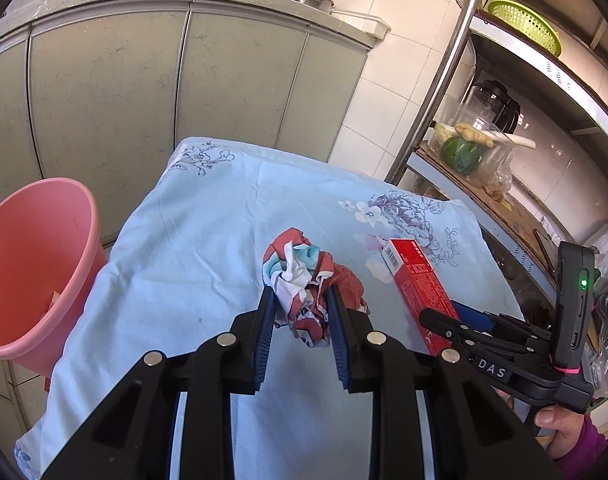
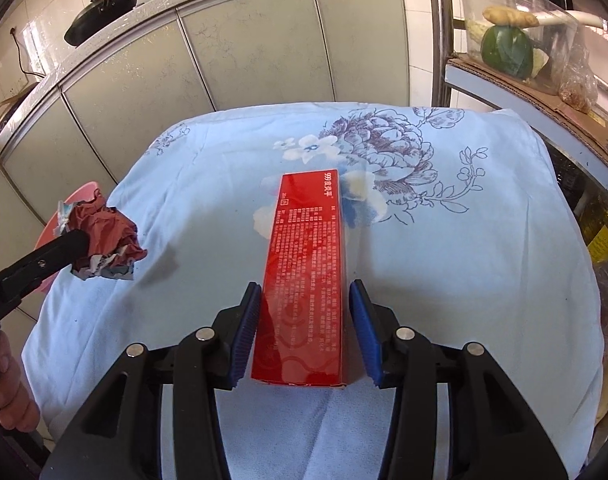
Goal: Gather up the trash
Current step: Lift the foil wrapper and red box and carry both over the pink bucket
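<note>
Here, a crumpled wrapper was clamped between the pads of the left gripper and held above the blue floral cloth, with the pink bin just beside the table. The red box lay flat on the cloth between the right gripper's parted, ungripping pads.

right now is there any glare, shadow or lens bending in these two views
Left wrist view: strong fisheye bend curves the cabinet doors and shelf rack; black corners; the crumpled wrapper is sharp. Right wrist view: a sheen washes out the near part of the red box; a soft shadow lies on the blue cloth beside the wrapper.
</note>
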Available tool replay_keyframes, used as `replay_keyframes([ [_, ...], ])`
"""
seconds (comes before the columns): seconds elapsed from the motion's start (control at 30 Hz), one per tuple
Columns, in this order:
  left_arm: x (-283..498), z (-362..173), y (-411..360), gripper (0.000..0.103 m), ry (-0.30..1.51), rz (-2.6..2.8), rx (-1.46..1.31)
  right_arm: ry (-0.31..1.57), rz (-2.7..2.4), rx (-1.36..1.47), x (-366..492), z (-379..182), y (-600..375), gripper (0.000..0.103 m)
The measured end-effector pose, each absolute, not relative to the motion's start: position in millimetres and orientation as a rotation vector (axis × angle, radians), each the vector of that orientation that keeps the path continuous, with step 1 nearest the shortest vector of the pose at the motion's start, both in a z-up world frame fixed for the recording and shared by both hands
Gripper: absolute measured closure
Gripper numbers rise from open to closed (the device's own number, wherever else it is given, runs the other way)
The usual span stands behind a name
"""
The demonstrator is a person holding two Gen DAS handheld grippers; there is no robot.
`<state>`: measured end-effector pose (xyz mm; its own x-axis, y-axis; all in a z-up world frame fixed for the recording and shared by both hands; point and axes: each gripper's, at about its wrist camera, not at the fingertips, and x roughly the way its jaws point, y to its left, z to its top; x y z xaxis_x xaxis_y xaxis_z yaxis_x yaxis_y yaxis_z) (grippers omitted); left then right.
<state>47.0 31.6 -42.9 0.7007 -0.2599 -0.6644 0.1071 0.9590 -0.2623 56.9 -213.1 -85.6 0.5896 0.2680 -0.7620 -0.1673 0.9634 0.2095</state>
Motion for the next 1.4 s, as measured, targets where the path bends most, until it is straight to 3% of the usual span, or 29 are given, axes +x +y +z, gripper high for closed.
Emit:
replay_keyframes([
  [1.0,23.8,-25.3,40.0,0.077,0.729,-0.194,-0.209,0.822,0.28,0.119,42.2,-67.8,-212.0,0.06],
  [1.4,10.9,-17.4,51.6,0.077,0.704,-0.167,-0.213,0.769,0.361,0.125,24.8,-36.1,-197.4,0.06],
])
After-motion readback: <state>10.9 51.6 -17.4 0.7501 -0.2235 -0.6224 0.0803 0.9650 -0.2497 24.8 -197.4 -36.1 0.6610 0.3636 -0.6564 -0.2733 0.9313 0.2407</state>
